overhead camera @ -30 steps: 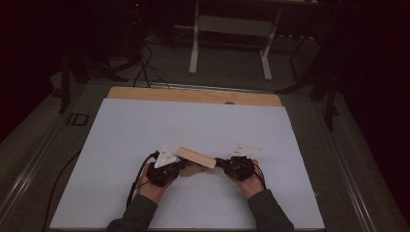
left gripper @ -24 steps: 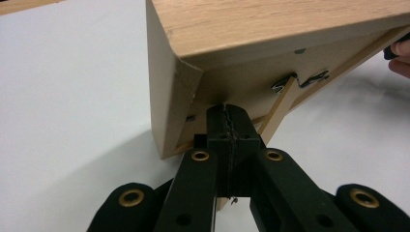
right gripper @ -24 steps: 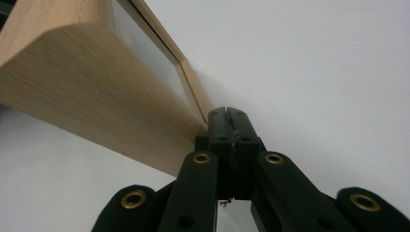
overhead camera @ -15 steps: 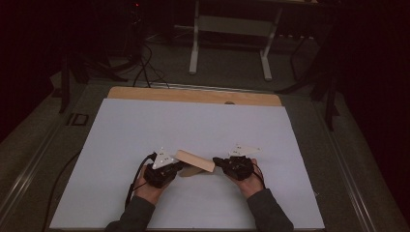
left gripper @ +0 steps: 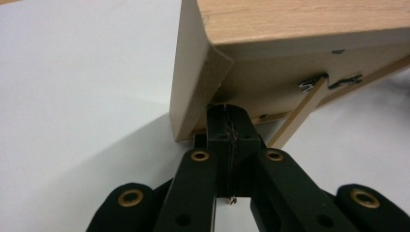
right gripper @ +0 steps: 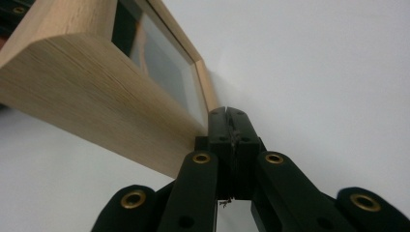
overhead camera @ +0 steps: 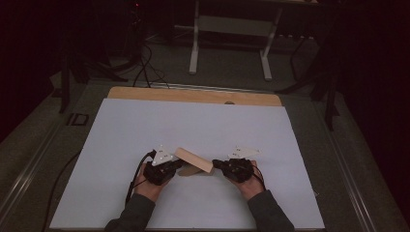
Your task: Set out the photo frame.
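Your left tool [overhead camera: 175, 166] sits in the lower middle of the high view, its jaws pressed flat together with nothing between them. In the left gripper view the tips of that tool [left gripper: 227, 113] butt against the lower back edge of the wooden picture frame [left gripper: 290, 58], just beside its corner, where a thin wooden stand strut [left gripper: 297, 113] slants down from a small metal hinge [left gripper: 309, 83].

Your right tool [overhead camera: 218, 164] lies a little right of centre in the high view, jaws likewise closed tight and holding nothing. In the right gripper view its tips [right gripper: 227, 116] rest against the near corner of the frame [right gripper: 87, 101], whose glass front [right gripper: 164, 72] runs toward the upper left of that picture.

The picture frame [overhead camera: 193, 159] stands tilted between the two tools, low in the middle of the high view, its brighter top edge slanting from upper left to lower right. It rests on the white tabletop [overhead camera: 193, 125]. Your hands [overhead camera: 147, 186] come in from the bottom edge.
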`<action>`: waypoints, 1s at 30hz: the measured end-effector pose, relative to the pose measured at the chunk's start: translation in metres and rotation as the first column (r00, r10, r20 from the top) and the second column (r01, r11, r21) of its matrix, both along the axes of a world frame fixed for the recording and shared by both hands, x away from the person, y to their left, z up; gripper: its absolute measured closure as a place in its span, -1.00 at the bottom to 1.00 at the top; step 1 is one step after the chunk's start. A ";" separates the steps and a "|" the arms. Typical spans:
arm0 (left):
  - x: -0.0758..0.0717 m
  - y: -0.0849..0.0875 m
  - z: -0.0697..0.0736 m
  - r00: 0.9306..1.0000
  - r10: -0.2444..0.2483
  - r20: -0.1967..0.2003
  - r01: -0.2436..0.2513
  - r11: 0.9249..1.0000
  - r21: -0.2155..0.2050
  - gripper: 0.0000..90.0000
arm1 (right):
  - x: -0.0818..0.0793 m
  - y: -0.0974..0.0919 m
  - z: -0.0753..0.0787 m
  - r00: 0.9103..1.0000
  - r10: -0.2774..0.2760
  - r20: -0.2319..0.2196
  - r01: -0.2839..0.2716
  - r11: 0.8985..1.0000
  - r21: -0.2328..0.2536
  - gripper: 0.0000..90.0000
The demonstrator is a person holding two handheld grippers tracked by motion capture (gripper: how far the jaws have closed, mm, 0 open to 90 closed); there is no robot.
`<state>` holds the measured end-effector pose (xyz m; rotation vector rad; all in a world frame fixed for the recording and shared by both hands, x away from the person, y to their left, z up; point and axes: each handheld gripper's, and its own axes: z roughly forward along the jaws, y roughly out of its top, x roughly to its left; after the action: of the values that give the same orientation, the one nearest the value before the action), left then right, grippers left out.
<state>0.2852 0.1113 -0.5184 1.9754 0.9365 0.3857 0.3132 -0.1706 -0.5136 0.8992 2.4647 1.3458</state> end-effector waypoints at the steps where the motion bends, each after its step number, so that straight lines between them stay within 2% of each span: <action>1: 0.001 0.000 0.000 1.000 -0.001 0.000 0.001 1.000 -0.001 1.00 | 0.000 0.000 0.000 1.000 0.002 0.002 -0.002 1.000 0.000 0.99; 11: 0.009 0.000 0.001 1.000 -0.003 -0.016 0.004 1.000 0.006 1.00 | -0.005 0.002 0.000 1.000 0.022 0.007 -0.022 1.000 -0.006 0.99; 17: 0.013 -0.005 -0.005 0.999 -0.015 -0.045 0.016 1.000 0.016 1.00 | -0.007 0.004 0.000 1.000 0.028 0.008 -0.028 1.000 -0.009 0.99; 30: 0.012 0.000 -0.001 0.999 0.001 -0.032 -0.001 1.000 0.000 1.00 | -0.009 0.004 -0.001 0.999 0.037 0.012 -0.036 0.999 -0.019 0.99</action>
<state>0.2972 0.1116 -0.5190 1.9868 0.9572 0.3557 0.3043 -0.1667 -0.5144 0.8433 2.4919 1.3332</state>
